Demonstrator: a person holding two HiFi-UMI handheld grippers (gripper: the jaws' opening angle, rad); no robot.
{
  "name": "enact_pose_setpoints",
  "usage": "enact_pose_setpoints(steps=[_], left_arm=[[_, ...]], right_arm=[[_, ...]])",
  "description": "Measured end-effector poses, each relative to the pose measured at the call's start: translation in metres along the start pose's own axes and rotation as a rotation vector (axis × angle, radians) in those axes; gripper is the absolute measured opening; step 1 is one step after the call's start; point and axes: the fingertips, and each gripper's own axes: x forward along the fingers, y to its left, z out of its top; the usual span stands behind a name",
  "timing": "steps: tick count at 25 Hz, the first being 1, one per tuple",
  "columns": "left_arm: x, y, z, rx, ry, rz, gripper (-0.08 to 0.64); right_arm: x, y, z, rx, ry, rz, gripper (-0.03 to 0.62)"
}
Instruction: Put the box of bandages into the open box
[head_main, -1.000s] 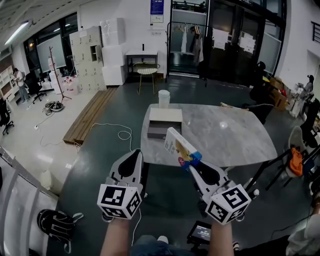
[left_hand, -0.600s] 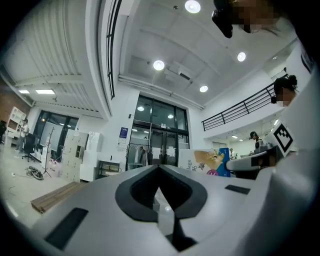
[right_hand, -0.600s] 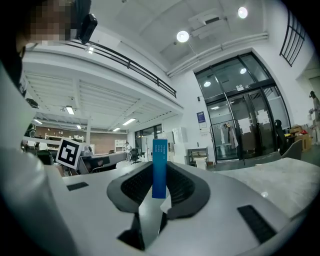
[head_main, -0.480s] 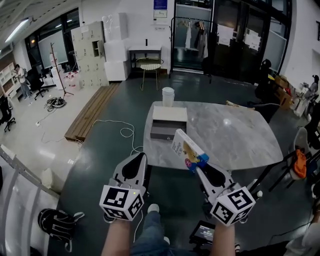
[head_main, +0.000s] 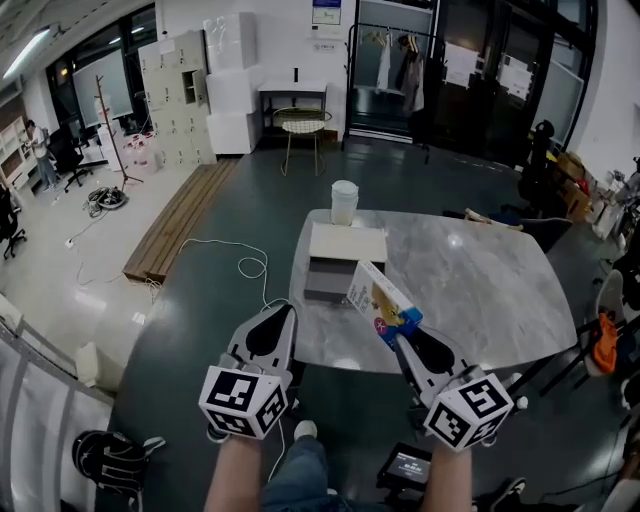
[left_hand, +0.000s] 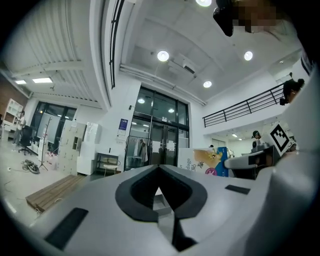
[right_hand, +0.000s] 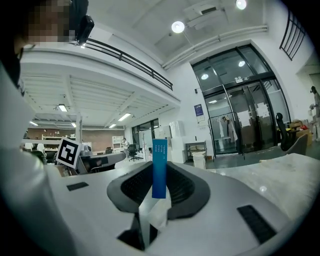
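Note:
The box of bandages (head_main: 380, 298), white with a yellow picture and a blue end, is held tilted over the near edge of the marble table (head_main: 470, 290). My right gripper (head_main: 402, 330) is shut on its blue end; in the right gripper view the blue edge (right_hand: 159, 167) stands upright between the jaws. The open box (head_main: 338, 262), grey inside with a pale flap, sits on the table's left part, just beyond the bandage box. My left gripper (head_main: 284, 311) is shut and holds nothing, short of the table's near left edge. The left gripper view shows the bandage box (left_hand: 207, 162) off to its right.
A white cup (head_main: 344, 202) stands at the table's far left corner behind the open box. A wooden pallet (head_main: 180, 220) and a white cable (head_main: 245, 268) lie on the floor to the left. Bags and chairs crowd the right side.
Both grippers and my view have come forward to the table. The bandage box, still gripped, now hangs over the table's near edge, closer to the open box.

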Motion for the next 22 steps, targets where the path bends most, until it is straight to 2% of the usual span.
enact_pose_setpoints(steps=[5,12,22], left_arm=[[0.051,0.035,-0.002,0.014,0.017,0.003,0.011],[0.107,0.075,-0.004,0.007,0.033,-0.033,0.011],[0.16,0.119,-0.014,-0.057,0.069,-0.023,0.011]], right_arm=[[0.05,-0.027,0.012,0.003,0.005,-0.004,0.095],[0.115,-0.059,0.015,0.031,0.023,-0.04,0.095],[0.168,-0.084,0.017,0.029,0.083,-0.071,0.095]])
